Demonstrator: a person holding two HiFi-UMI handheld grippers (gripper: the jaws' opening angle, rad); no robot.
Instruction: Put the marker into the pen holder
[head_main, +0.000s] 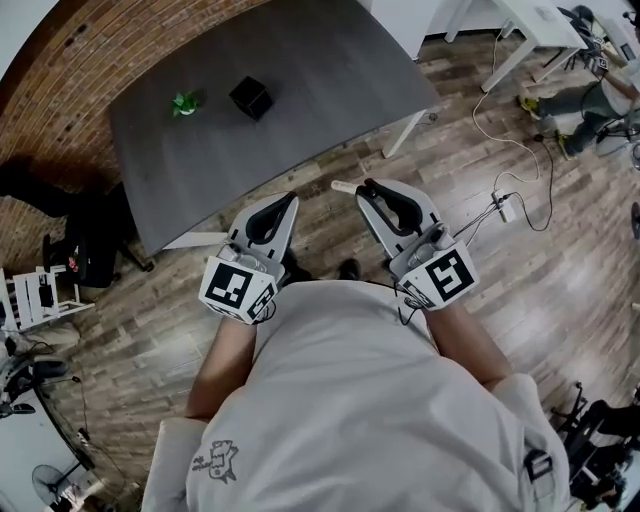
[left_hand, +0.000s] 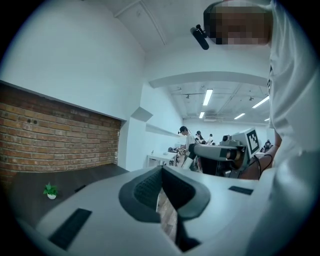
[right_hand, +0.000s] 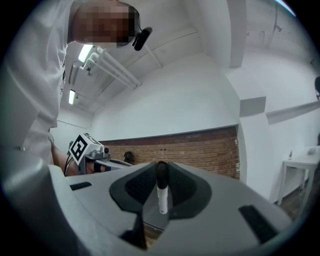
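Marker (right_hand: 161, 196): white cylinder, black cap

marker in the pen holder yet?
No: the marker is clamped between the jaws of the right gripper, while the pen holder stands on the table ahead.

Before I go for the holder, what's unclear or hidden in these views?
- Pen holder inside: head view, too small and dark to tell if empty.
- Marker: head view shows only its white end; the right gripper covers the rest.
- Table far edge: cut off by the head view's top edge.
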